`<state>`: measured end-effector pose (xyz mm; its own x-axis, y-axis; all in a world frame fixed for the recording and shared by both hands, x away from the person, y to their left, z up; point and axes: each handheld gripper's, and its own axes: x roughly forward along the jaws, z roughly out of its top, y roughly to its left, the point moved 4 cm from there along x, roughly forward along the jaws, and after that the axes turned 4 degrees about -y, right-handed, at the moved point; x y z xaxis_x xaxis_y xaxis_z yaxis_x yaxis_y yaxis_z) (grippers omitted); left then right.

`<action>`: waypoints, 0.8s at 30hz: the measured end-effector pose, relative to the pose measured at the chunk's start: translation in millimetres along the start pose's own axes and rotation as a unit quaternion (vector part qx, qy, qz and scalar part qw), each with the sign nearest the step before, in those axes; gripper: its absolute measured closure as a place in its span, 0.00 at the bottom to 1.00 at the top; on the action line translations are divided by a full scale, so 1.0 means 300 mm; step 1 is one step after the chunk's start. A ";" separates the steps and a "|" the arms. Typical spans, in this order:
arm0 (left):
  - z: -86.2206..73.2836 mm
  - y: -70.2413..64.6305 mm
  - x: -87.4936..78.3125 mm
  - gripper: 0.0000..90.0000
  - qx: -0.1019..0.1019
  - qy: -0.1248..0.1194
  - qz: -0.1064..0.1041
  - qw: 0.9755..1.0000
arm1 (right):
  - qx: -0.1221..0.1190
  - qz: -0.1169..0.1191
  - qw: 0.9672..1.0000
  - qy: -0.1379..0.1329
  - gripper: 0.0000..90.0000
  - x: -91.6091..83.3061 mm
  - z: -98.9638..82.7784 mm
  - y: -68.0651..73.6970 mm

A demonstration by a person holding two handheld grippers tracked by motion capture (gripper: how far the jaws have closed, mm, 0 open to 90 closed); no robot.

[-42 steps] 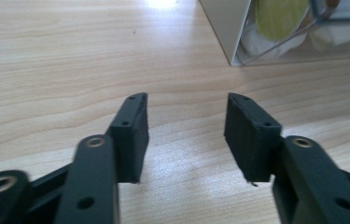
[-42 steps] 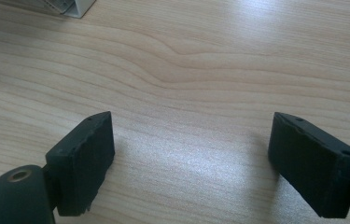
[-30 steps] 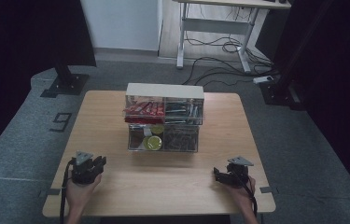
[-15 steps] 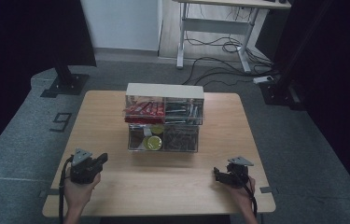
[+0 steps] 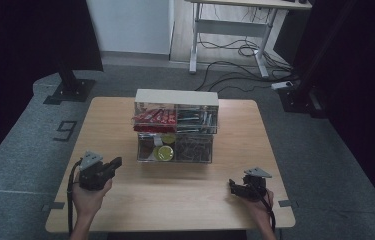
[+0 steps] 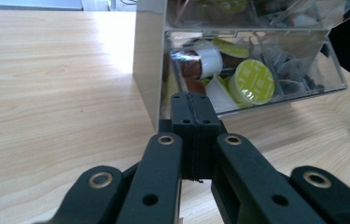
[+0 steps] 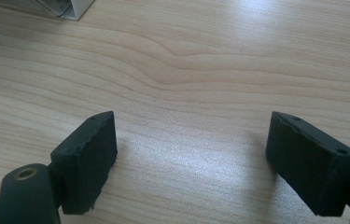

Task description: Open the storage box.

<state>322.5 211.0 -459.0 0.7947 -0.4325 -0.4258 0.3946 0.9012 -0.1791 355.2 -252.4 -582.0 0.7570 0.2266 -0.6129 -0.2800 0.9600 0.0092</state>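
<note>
A clear drawer organiser (image 5: pixel 176 125) with a white top stands in the middle of the wooden table (image 5: pixel 125 200). Its lower left drawer (image 6: pixel 256 65) holds coffee capsules, one with a green lid (image 6: pixel 255 82). My left gripper (image 5: pixel 116 163) is held at the table's front left, shut with nothing between its jaws, pointing at the organiser's lower left corner (image 6: pixel 147 93). In the left gripper view the left gripper (image 6: pixel 192 100) has its jaws pressed together. My right gripper (image 5: pixel 231 184) rests low at the front right, and in the right gripper view this gripper (image 7: pixel 205 140) is open over bare wood.
Red packets (image 5: pixel 154 118) fill the upper left drawer, dark items the right ones (image 5: pixel 195 147). The organiser's white corner (image 7: pixel 77 7) shows far off in the right gripper view. Beyond the table lie grey carpet, a desk frame (image 5: pixel 227 30) and cables (image 5: pixel 235 67).
My left gripper has lifted a little and turned its jaws toward the organiser. The right gripper has stayed where it was.
</note>
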 end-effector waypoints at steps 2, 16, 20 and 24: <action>0.015 -0.006 0.001 1.00 0.000 -0.001 -0.005 1.000 | 0.000 0.000 1.000 0.000 0.18 0.000 0.000 0.000; 0.134 -0.052 -0.016 1.00 0.007 -0.025 -0.026 0.999 | -0.001 -0.001 1.000 0.000 0.19 0.001 0.001 0.000; 0.168 -0.063 -0.016 1.00 0.005 -0.032 -0.038 0.999 | -0.001 -0.001 1.000 0.000 0.19 0.001 0.001 0.000; 0.180 -0.069 -0.011 1.00 0.005 -0.032 -0.042 0.999 | -0.001 -0.001 1.000 -0.001 0.19 0.001 0.001 0.000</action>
<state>336.5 192.4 -406.1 0.7859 -0.5076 -0.3530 0.4658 0.8616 -0.2019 355.4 -252.4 -582.0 0.7579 0.2255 -0.6121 -0.2797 0.9601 0.0074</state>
